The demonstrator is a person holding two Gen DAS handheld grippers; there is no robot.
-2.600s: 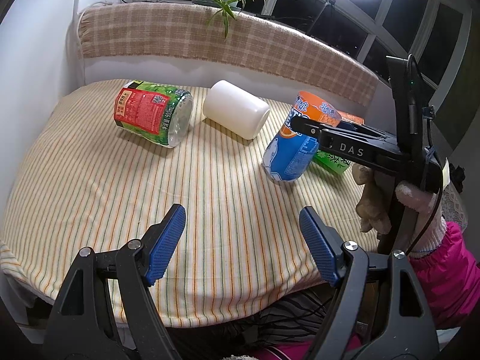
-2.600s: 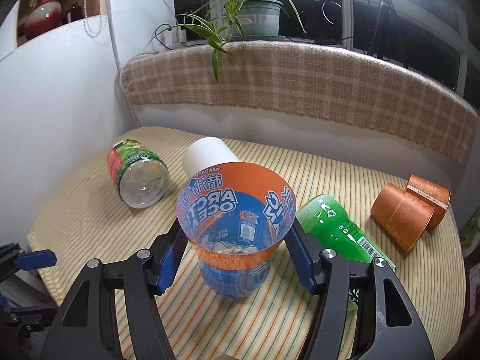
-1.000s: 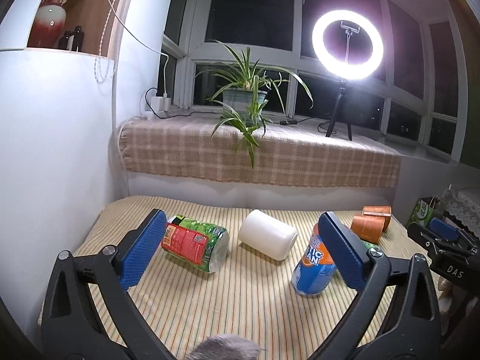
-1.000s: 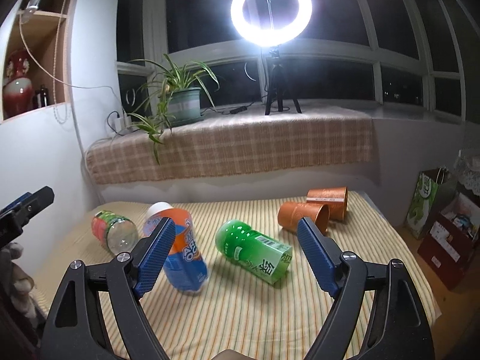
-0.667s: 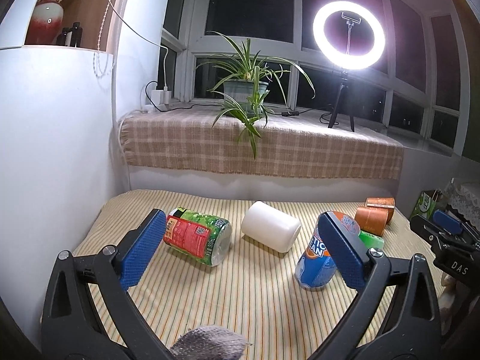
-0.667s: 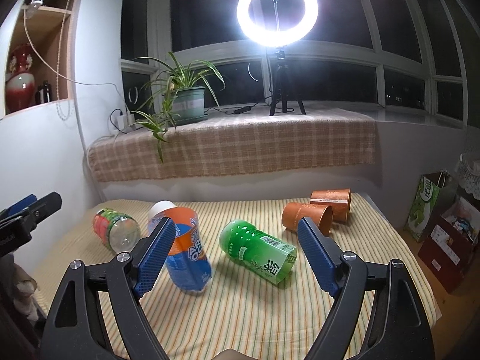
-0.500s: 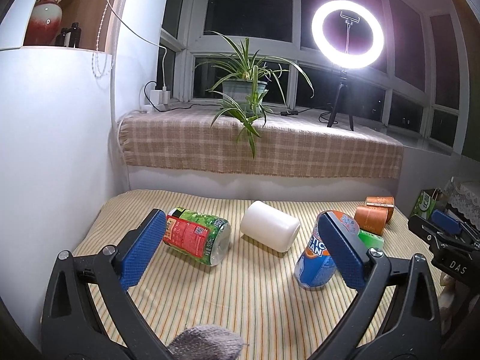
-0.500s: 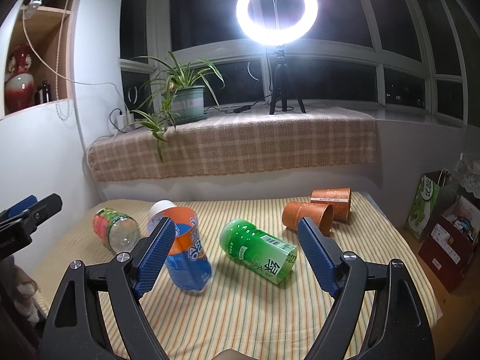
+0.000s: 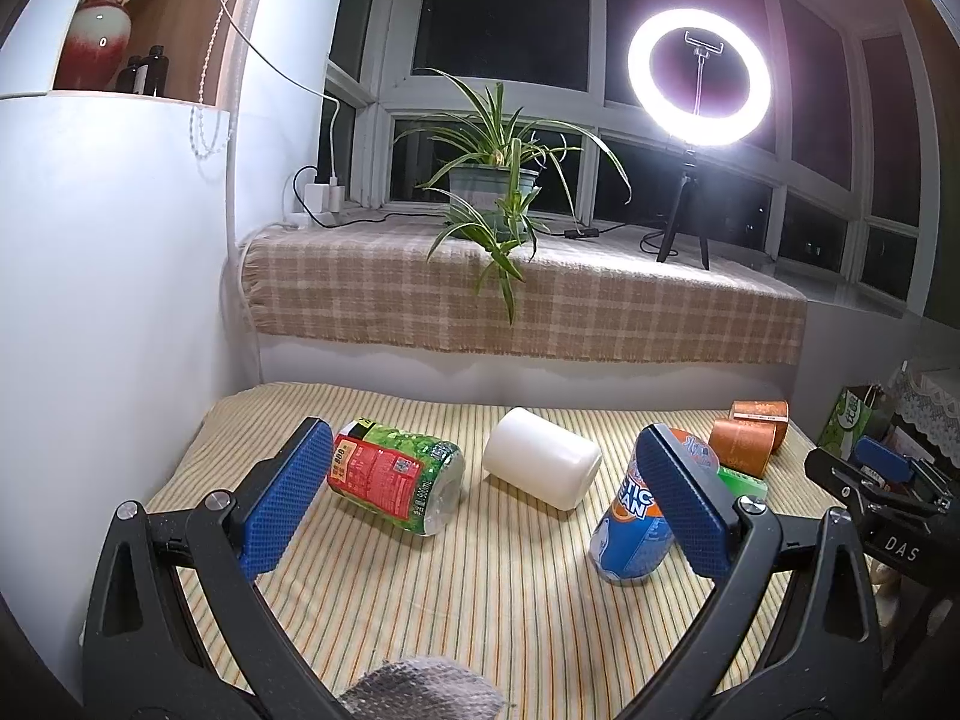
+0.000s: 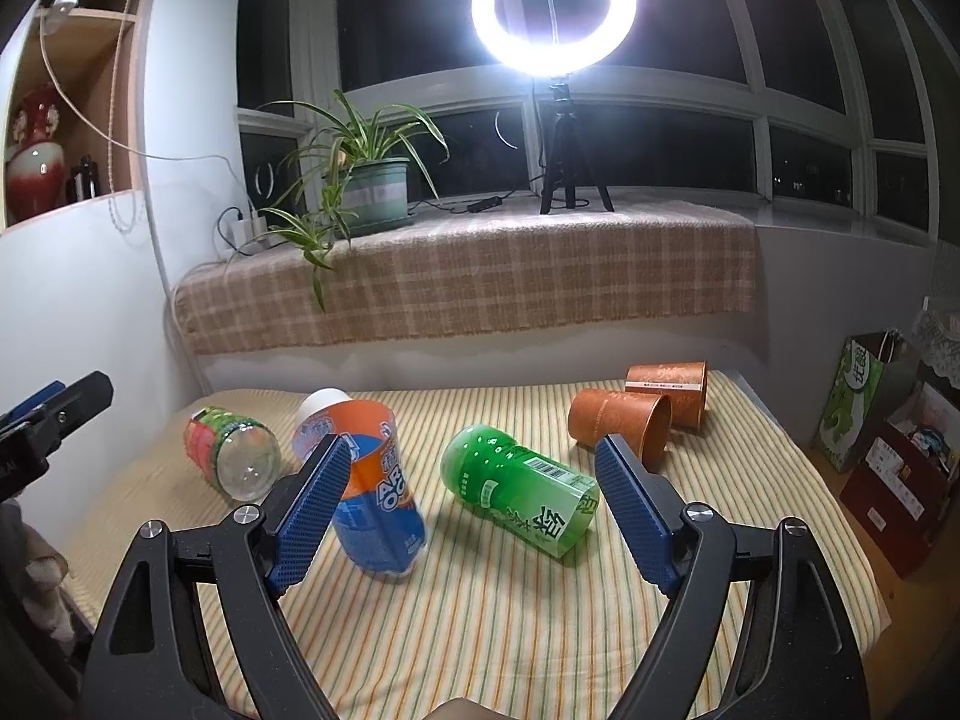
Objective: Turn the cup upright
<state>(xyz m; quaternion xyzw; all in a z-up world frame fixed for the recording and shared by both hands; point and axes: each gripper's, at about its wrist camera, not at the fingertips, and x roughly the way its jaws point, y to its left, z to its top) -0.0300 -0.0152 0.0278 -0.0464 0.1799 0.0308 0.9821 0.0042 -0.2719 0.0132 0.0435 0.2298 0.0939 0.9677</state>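
- The blue-and-orange cup (image 10: 375,495) now stands mouth-up on the striped table (image 10: 510,612), leaning a little; a couple of seconds ago the right hand-held gripper (image 10: 468,516) was clamped round it, and now that gripper is pulled back with its jaws wide and empty.
- That suggests this cup's flip is done (though the lean makes its footing hard to judge from here).
- The left hand-held gripper (image 9: 480,504) also hangs back, wide and holding nothing.
- Still on their sides: a green cup (image 10: 519,489) just beside the standing one, a white cup (image 9: 542,465), a red-and-green bottle (image 9: 396,483), and two brown cups (image 10: 621,429) at the far right.
- The green cup lies nearest the right jaws; the standing cup close by could be knocked over.
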